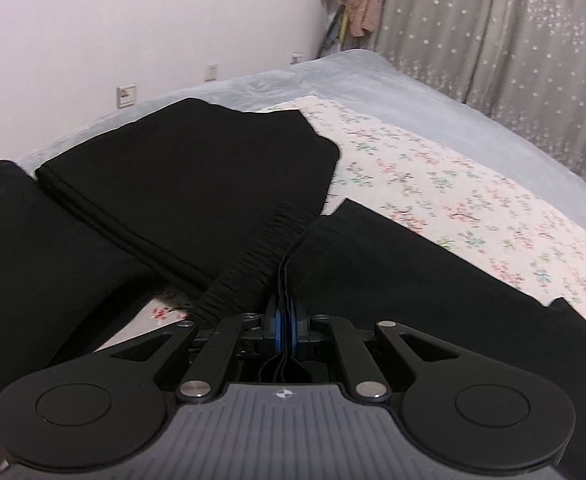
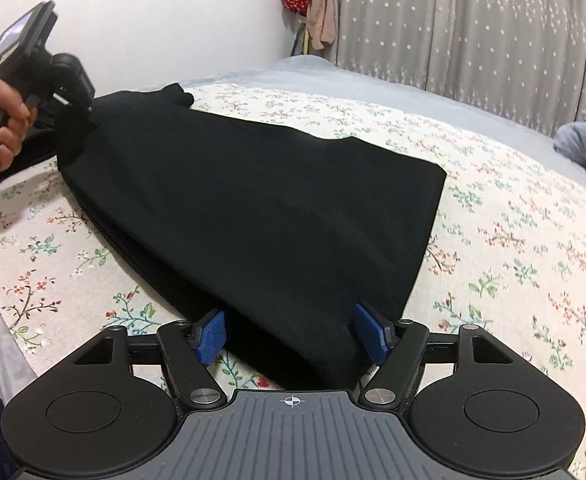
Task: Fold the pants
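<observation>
The black pants [image 2: 261,208] lie partly folded on a floral sheet [image 2: 513,240] on the bed. My left gripper [image 1: 285,326] is shut on the pants' gathered waistband [image 1: 253,264], with black threads between its blue pads. In the right wrist view the left gripper [image 2: 73,92] holds the far left end of the pants. My right gripper [image 2: 291,334] is open, its blue pads on either side of the near end of the pants. The pants [image 1: 181,184] also show folded over in the left wrist view.
A grey blanket [image 1: 433,96] covers the bed beyond the sheet. A white wall [image 1: 133,20] with sockets is at the back left, a starred grey curtain [image 2: 473,20] at the back right. Clothes hang in the corner [image 2: 313,4]. A bundle of grey cloth [image 2: 585,140] lies at the right.
</observation>
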{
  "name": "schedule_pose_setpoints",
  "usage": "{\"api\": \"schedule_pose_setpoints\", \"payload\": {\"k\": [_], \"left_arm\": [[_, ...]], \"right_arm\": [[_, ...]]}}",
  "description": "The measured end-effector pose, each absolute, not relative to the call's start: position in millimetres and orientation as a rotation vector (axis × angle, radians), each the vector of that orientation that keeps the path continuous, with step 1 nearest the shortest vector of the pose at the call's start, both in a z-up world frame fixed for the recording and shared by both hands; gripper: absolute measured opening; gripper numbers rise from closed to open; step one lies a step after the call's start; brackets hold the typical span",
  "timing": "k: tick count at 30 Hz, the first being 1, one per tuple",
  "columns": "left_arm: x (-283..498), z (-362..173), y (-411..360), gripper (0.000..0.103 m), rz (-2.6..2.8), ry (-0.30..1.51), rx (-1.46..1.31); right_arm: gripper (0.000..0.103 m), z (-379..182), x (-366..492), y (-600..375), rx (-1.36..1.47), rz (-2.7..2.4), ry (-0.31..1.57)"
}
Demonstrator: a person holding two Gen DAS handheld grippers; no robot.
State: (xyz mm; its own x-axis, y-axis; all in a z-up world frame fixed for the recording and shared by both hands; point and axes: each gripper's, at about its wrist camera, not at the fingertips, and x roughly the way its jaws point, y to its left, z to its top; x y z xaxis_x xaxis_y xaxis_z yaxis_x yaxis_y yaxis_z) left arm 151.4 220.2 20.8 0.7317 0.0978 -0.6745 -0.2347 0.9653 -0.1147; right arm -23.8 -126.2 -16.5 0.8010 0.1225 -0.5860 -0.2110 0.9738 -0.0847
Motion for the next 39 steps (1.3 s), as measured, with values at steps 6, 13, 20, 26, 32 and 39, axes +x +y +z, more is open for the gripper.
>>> {"api": "schedule_pose_setpoints", "payload": {"k": [6,13,20,26,32,39], "left_arm": [[150.0,20.4,230.2,0.012,0.194,0.725,-0.250],[118.0,50.5,234.5,0.032,0.239,0.600,-0.241],[99.1,38.5,160.4,0.032,-0.152,0.696,-0.225],[73.4,12.1,62.2,0.032,-0.387,0.800,-0.040],[70.0,-15.4,26.8,0.031,-0.349,0.901,0.089],[63.3,-16.9,30.5,0.031,-0.330,0.898,0.071]], "right_arm": [[0.077,-11.5,-22.2,-157.3,0.046,0.247,0.627],[0.077,19.1,-35.7,-197.5,0.253,0.397,0.558],[0.016,26.5,-13.8,-216.1,0.301,0.297,0.541],[0.016,0.7,-4.9,-177.9,0.137,0.303,0.624],[0.015,-23.8,-9.4,-161.7,0.044,0.279,0.658],[0.016,-18.0,-23.9,-169.2,0.087,0.304,0.710]]}}
